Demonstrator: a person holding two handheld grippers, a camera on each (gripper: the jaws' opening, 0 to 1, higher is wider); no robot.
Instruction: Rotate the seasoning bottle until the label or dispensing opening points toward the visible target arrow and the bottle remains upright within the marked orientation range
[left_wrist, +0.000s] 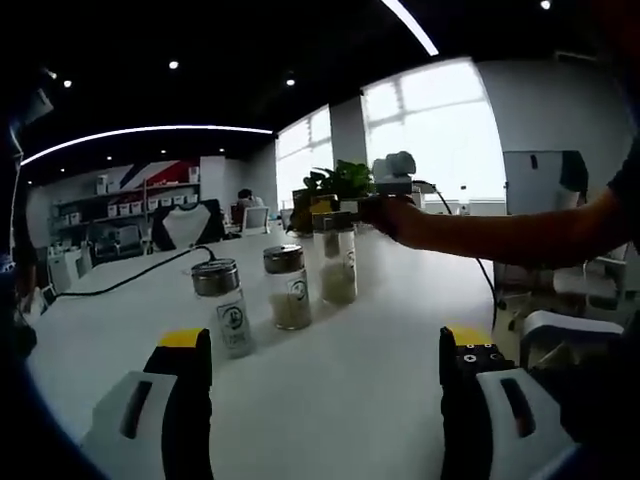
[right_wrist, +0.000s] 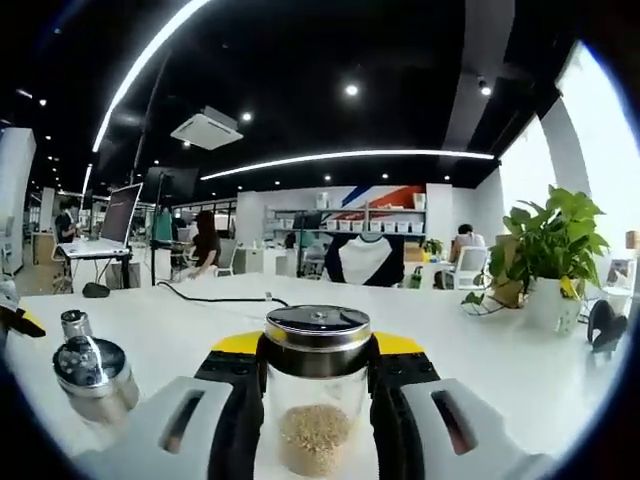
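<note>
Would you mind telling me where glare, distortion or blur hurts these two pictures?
Left gripper view: the windows blow out white, and the three bottles' labels are too soft to read. Right gripper view: fisheye bends the ceiling light strip; the held bottle is sharp, the potted plant backlit.

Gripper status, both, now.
Left gripper: open, holding nothing, jaws wide apart over the table.
Right gripper: shut on the seasoning bottle, which stands upright.
</note>
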